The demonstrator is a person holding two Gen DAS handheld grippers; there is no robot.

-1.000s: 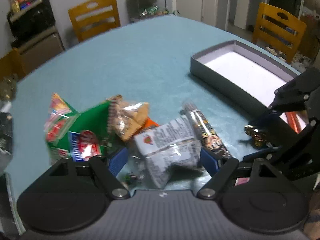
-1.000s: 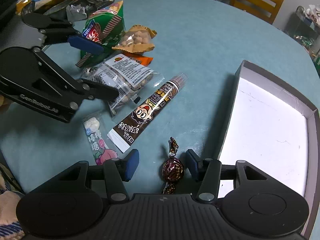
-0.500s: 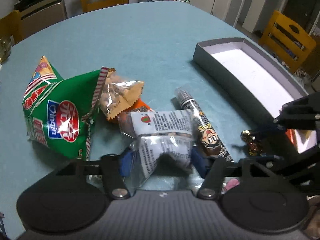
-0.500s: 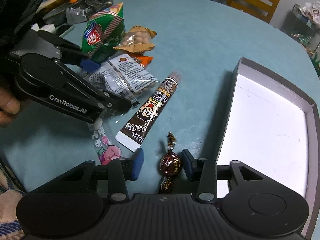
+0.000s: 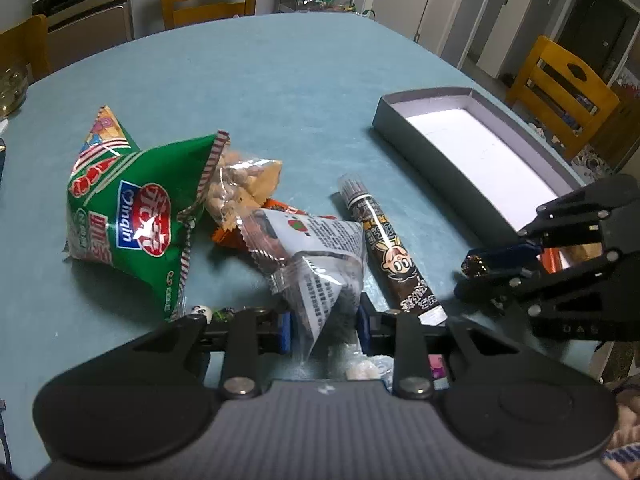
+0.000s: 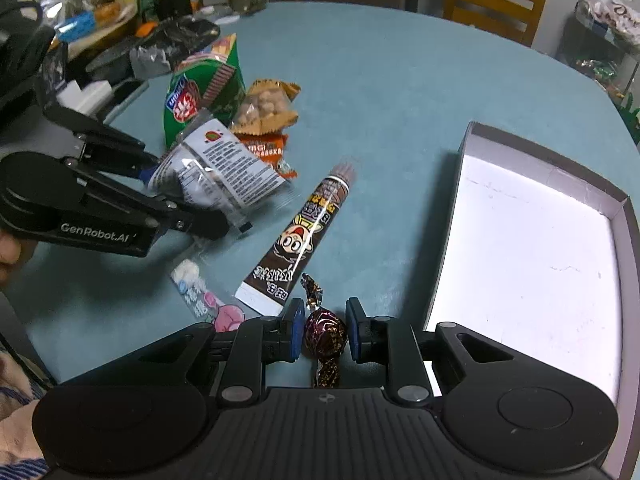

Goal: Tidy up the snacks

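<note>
My left gripper has its jaws closing on a clear packet with a white printed label; the blue pads pinch its crumpled lower end. From the right wrist view, that packet sits bunched between the left gripper's fingers. My right gripper is closing too, its pads against a dark foil-wrapped candy on the teal table. In the left wrist view the candy shows between the right gripper's fingers. An open grey box with a white floor lies just right of it.
A brown cartoon-printed tube lies between the two grippers. A green chip bag, a peanut pack and an orange packet sit behind the held packet. A pink sweet packet lies near the front edge. Wooden chairs ring the table.
Both pairs of jaws have narrowed. The left pads came in on the clear packet, which crumpled and rose slightly. The right pads closed in against the foil candy.
</note>
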